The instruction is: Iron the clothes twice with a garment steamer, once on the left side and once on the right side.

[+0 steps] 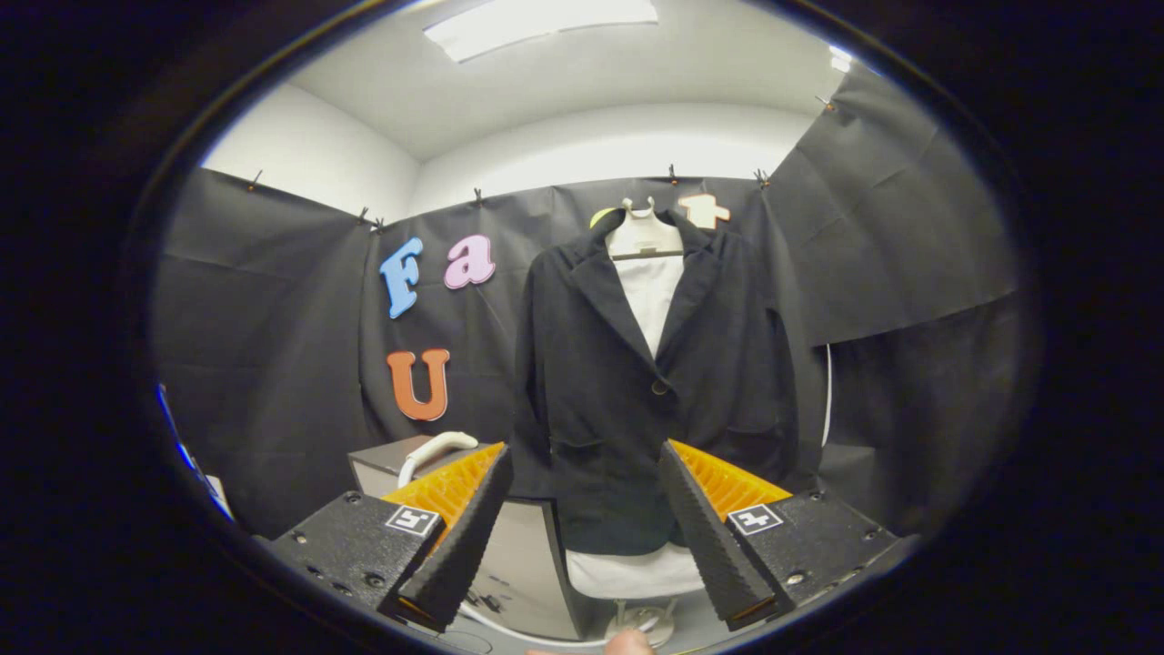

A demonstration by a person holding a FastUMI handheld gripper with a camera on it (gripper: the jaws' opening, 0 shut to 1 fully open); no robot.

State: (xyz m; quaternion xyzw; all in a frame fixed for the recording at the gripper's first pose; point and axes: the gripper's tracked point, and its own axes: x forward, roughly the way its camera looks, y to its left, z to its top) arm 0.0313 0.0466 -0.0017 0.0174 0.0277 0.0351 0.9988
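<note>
A black blazer (655, 382) over a white shirt (651, 296) hangs on a hanger (642, 238) against the booth's dark wall, straight ahead and well beyond my fingers. The white handle of the garment steamer (435, 451) curves up behind my left finger, on a grey box (382, 466). My gripper (582, 473) is open, its fingers spread wide with nothing between them, the blazer's lower part showing in the gap.
A pale cabinet or panel (523, 569) stands low between the fingers, in front of the garment. A white cord (826, 391) runs down beside the blazer's right sleeve. A white base with a stand (637, 619) sits under the hanging clothes.
</note>
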